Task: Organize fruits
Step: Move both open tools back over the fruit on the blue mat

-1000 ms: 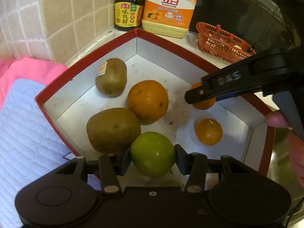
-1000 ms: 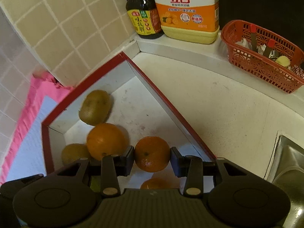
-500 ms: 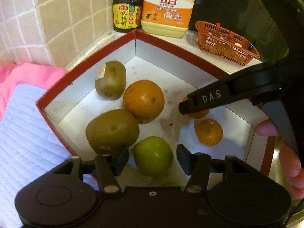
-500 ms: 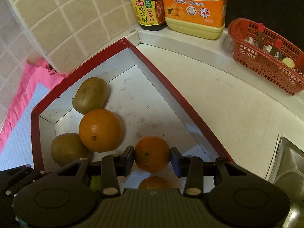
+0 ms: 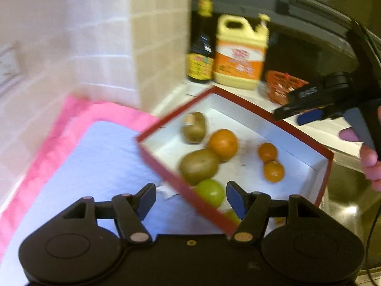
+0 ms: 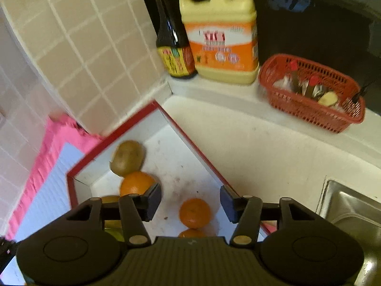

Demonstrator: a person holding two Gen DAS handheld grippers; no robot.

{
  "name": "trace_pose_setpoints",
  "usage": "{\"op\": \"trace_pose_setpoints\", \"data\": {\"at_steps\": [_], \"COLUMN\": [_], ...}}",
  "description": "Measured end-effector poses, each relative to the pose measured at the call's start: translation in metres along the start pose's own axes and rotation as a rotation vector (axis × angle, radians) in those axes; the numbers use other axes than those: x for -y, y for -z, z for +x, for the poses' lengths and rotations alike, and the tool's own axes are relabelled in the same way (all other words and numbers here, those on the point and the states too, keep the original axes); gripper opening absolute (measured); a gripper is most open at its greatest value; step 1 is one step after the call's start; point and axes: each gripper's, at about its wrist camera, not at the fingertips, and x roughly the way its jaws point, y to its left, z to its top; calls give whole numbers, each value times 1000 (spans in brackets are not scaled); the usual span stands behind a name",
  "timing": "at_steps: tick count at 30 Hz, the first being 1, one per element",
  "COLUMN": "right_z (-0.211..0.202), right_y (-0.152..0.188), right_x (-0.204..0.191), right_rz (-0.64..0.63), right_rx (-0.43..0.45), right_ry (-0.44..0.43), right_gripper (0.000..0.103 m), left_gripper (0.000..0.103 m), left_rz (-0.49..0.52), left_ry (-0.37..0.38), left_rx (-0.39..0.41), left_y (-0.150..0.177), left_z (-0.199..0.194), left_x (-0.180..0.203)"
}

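A red-rimmed white box [image 5: 166,166] holds two kiwis [image 5: 198,165] [image 5: 194,127], a big orange [image 5: 222,144], two small mandarins [image 5: 268,152] [image 5: 273,171] and a green fruit [image 5: 210,191]. My left gripper [image 5: 190,199] is open and empty, raised above the box's near rim. My right gripper [image 6: 190,201] is open and empty, above a mandarin [image 6: 195,212] lying in the box [image 6: 119,133]. The right gripper also shows in the left wrist view [image 5: 309,104]. A kiwi [image 6: 127,158] and the orange [image 6: 135,183] show in the right wrist view.
A pink-edged pale blue cloth [image 5: 95,157] lies left of the box. A dark sauce bottle [image 6: 170,45], a yellow detergent jug [image 6: 221,38] and a red basket [image 6: 312,95] stand at the back by the tiled wall. A steel sink [image 6: 352,212] is at right.
Both grippers have opened and pulled up and back. The green fruit and the mandarin were let go and now lie in the box.
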Motion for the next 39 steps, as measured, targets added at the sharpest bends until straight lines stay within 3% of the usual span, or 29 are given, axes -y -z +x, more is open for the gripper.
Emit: {"op": "trace_pose_setpoints", "data": {"at_steps": [9,15,21,31,39], "right_z": [-44,-66,-78,-72,-50], "right_y": [-2,3,21,76,158], "right_x": [-47,-111,-182,-280,-310], "right_rz": [-51,-165,-309,-517,-738], "right_rx": [77,115,117,22,-150], "right_ry": [-93,-186,-277,-379,-388], "right_gripper": [67,75,78,81,81], "left_gripper": [79,79,80,80,80], "left_rz": [-183,-310,-402,-510,-557], "left_ry": [-244,-428,-556,-624,-515], "left_rx": [86,130,162,120,37], "left_y": [51,93,131,189,216], "left_z": [-107,-178,-232,-262,-228], "left_x": [-77,-129,-162,-188,-210]}}
